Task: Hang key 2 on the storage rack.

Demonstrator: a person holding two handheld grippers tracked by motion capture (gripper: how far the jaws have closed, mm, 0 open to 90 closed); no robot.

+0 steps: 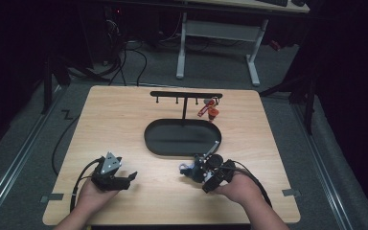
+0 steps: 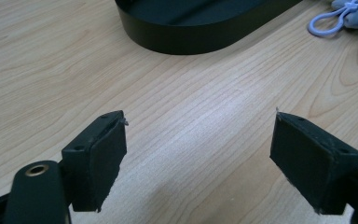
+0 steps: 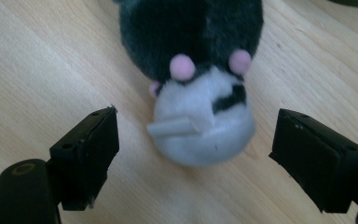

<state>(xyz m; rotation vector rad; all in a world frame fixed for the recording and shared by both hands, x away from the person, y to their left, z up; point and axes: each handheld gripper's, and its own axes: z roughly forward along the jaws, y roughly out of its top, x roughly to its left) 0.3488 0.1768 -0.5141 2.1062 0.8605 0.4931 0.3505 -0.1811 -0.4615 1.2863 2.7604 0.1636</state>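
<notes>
A small plush toy (image 3: 200,135) with a dark grey body, a white end and pink dots lies on the wooden table. In the high view the plush toy (image 1: 189,169) is just in front of the black oval tray (image 1: 149,139). My right gripper (image 3: 195,120) is open, with its jaws standing wide on either side of the toy's white end and not touching it. In the high view the right gripper (image 1: 200,175) sits at the table's near right. My left gripper (image 1: 130,179) is open over bare wood at the near left, with nothing between the jaws of the left gripper (image 2: 198,119).
A black hook rack (image 1: 186,95) rises from the tray's far side, with a red item (image 1: 210,109) hanging at its right end. The tray's wall (image 2: 200,39) lies ahead of the left gripper, and the toy's white loop (image 2: 328,23) is beyond it. A desk frame (image 1: 218,33) stands behind the table.
</notes>
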